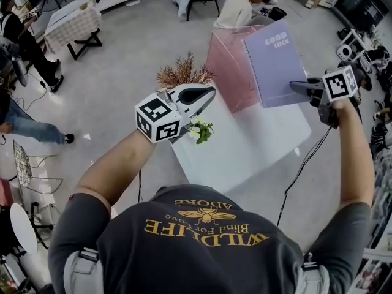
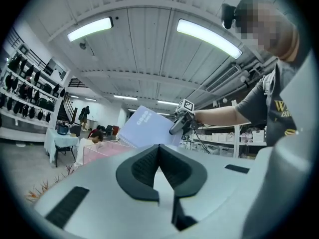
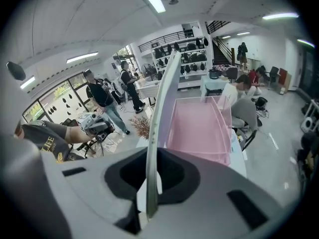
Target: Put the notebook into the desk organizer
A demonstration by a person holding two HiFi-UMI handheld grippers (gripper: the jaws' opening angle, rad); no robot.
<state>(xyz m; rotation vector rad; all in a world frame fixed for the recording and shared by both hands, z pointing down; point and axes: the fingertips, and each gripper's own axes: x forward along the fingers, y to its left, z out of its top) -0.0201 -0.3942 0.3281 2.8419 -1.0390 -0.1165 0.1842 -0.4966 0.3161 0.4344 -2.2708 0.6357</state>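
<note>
A purple spiral notebook (image 1: pixel 275 66) with "GOOD LUCK" on its cover hangs upright in the air, and my right gripper (image 1: pixel 301 89) is shut on its lower right edge. It hovers just right of and above the pink see-through desk organizer (image 1: pixel 228 66), which stands at the far end of the white table (image 1: pixel 257 143). In the right gripper view the notebook (image 3: pixel 163 98) shows edge-on between the jaws, with the organizer (image 3: pixel 199 128) behind it. My left gripper (image 1: pixel 207 94) is raised over the table's left edge, shut with nothing in it. From the left gripper view the notebook (image 2: pixel 147 128) appears ahead.
A dried reddish plant (image 1: pixel 184 73) and a small flower bunch (image 1: pixel 201 130) sit at the table's left side. A cable (image 1: pixel 300 170) hangs from the right gripper. A person (image 1: pixel 236 8) sits behind the organizer; others stand at the left (image 1: pixel 24 41), near tables and chairs.
</note>
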